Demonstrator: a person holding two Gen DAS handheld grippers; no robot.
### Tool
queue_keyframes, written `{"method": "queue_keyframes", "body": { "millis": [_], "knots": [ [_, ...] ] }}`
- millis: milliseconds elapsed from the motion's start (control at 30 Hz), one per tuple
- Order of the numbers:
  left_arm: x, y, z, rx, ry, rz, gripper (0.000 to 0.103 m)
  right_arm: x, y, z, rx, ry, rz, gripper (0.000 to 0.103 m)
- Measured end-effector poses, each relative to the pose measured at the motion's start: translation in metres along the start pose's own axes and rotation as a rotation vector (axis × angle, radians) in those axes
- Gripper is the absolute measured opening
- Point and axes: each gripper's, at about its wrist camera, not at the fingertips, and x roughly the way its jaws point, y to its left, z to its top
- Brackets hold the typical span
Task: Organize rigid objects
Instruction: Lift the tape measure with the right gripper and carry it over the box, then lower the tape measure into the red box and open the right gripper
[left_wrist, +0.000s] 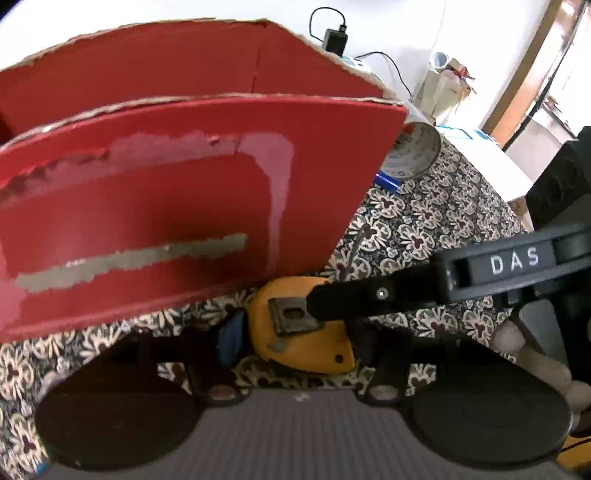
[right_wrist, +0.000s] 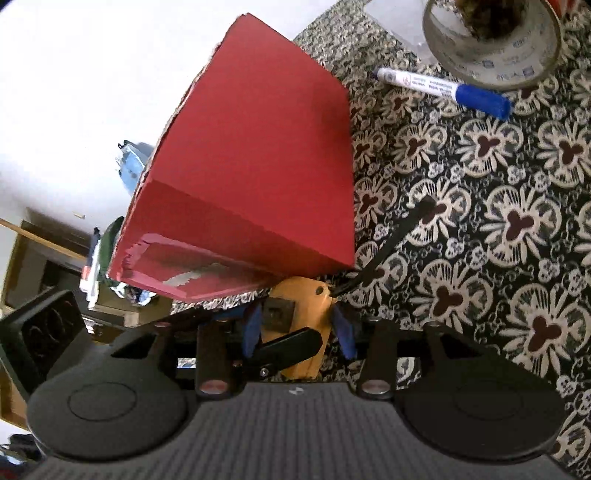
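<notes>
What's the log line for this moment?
object: yellow tape measure on patterned cloth beside red box | left claw: astride it, grip unclear | right claw: astride it, grip unclear | blue marker: untouched

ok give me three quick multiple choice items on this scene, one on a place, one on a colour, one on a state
1. Where does the yellow tape measure lie?
A. inside the box
B. on the patterned cloth by the red box
C. on the tape roll

2. What colour is the marker cap?
A. green
B. red
C. blue

3. How is the red box?
A. open-topped
B. taped shut
C. flattened

B: it sits at the box's foot, between the right tongs.
C: the cap end is blue.
A: the left wrist view shows its torn rim and hollow inside.
</notes>
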Motion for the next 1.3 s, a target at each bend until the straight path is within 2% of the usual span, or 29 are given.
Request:
{"method": "queue_keyframes", "body": {
  "millis": [200,400,633,800,900,1067,1167,1233,1267,1300],
  "knots": [
    [-0.018,-0.011,-0.010,-0.018,-0.008,0.010,0.057,-0.013,0.010,-0.013,-0.040,0.022,0.013,0.028],
    [-0.061,-0.023,-0.002,-0.002,-0.075,-0.027,0.057,-0.050,0.032,-0.019,-0.057,-0.029,0.059,0.027],
    [-0.121,-0.030,0.037,0.066,-0.255,-0.051,0.057,-0.095,0.094,-0.004,-0.188,-0.187,0.095,0.028],
    [-0.118,-0.014,0.076,0.079,-0.322,-0.027,0.057,-0.083,0.126,0.033,-0.305,-0.256,0.044,0.028],
    [-0.102,0.007,0.096,0.050,-0.306,-0.004,0.056,-0.063,0.127,0.059,-0.331,-0.246,0.008,0.028],
    [-0.058,0.047,0.119,-0.040,-0.210,-0.014,0.056,-0.014,0.120,0.097,-0.324,-0.152,-0.064,0.027],
    [-0.036,0.058,0.125,-0.097,-0.155,-0.021,0.056,0.004,0.120,0.104,-0.374,-0.118,-0.131,0.023],
    [-0.027,0.057,0.126,-0.106,-0.133,-0.022,0.050,0.011,0.121,0.102,-0.414,-0.102,-0.188,0.023],
    [-0.024,0.056,0.125,-0.107,-0.126,-0.035,0.039,0.014,0.122,0.103,-0.431,-0.095,-0.209,0.023],
    [-0.021,0.054,0.126,-0.108,-0.116,-0.048,0.036,0.016,0.121,0.103,-0.440,-0.091,-0.212,0.022]
  ]
}}
